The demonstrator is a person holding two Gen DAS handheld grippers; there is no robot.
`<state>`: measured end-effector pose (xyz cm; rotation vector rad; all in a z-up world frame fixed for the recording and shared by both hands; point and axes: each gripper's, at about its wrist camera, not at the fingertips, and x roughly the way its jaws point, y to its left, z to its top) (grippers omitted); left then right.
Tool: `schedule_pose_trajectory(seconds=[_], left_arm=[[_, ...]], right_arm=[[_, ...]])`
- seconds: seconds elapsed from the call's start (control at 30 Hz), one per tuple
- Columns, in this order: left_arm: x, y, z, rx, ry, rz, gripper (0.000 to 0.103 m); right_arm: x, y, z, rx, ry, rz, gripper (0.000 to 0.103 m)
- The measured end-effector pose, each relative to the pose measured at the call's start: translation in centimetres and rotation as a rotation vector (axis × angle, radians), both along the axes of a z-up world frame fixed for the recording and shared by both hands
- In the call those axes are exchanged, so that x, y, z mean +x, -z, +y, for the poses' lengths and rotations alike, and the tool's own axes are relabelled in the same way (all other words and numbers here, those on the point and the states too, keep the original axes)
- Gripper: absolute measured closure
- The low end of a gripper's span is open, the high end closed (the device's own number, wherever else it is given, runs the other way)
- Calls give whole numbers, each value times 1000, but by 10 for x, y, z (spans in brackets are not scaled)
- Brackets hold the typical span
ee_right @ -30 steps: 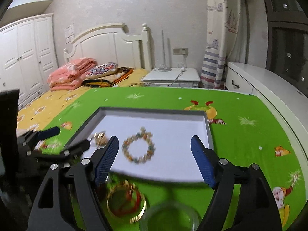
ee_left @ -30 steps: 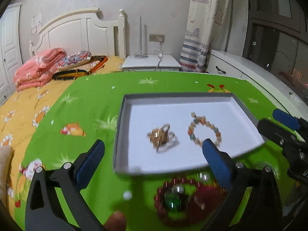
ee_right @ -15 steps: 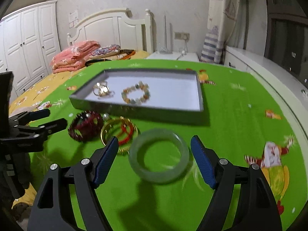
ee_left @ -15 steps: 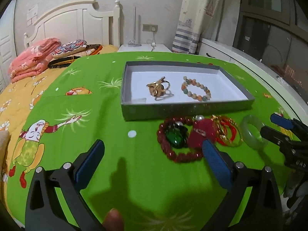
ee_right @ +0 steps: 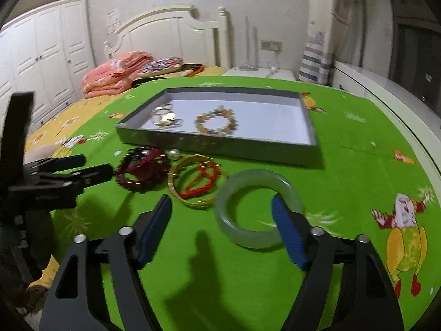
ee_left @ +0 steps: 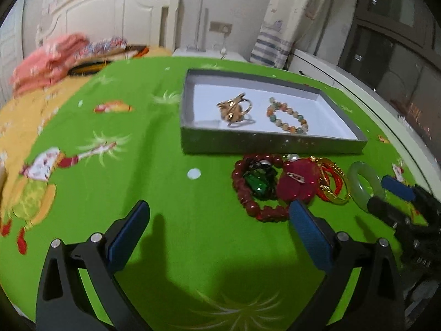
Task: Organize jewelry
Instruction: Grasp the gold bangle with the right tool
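Right-wrist and left-wrist views of a jewelry-sorting scene on a green tabletop [ee_right: 344, 165]. The pale green jade bangle [ee_right: 257, 209] lies flat, directly ahead of the right gripper [ee_right: 222, 220] and offset toward its right side: the right finger [ee_right: 286, 229] overlaps the bangle's near-right arc in this view, while the left finger [ee_right: 154, 229] stands clear over bare cloth, with no pad pressing on the ring. The jaws of the right gripper are moderately wide and closing at this moment. Whether the right finger reaches inside the ring or only passes in front of it cannot be told. Being a ring, the bangle has no long axis; the governing relation is that one wall of it must come between the pads, which calls, by judgement, for a small shift to the right and forward. Just left of the bangle lies the gold bangle with red cord [ee_right: 197, 180], then the dark red bead bracelet [ee_right: 142, 168]; beyond them stands the grey tray [ee_right: 220, 144], which already holds a beaded bracelet [ee_right: 216, 120] and a gold ornament [ee_right: 165, 117]. The left gripper [ee_left: 217, 220] is held wide and empty, its right finger near the dark red bead bracelet [ee_left: 256, 184]; the jade bangle [ee_left: 363, 184] lies far to its right, so the right hand is plainly the nearer.
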<state>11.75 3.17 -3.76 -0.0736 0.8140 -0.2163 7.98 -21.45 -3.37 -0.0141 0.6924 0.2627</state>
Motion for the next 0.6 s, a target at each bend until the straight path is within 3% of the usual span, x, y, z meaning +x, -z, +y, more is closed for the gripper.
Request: schedule_pose_trajectory(seconds=[0.1, 0.23, 0.4, 0.6], left_arm=[[-1, 0, 1, 4, -10, -11, 5], [-10, -4, -12, 93, -4, -73, 5], [-16, -6, -22, 150, 7, -110, 5], [-16, -7, -19, 132, -2, -112, 5]], right_arm=[[0, 0, 18, -31, -64, -8, 55], [11, 2, 38, -63, -113, 17, 72], [27, 5, 48, -75, -130, 75, 80], [42, 11, 61, -113, -159, 137, 89]])
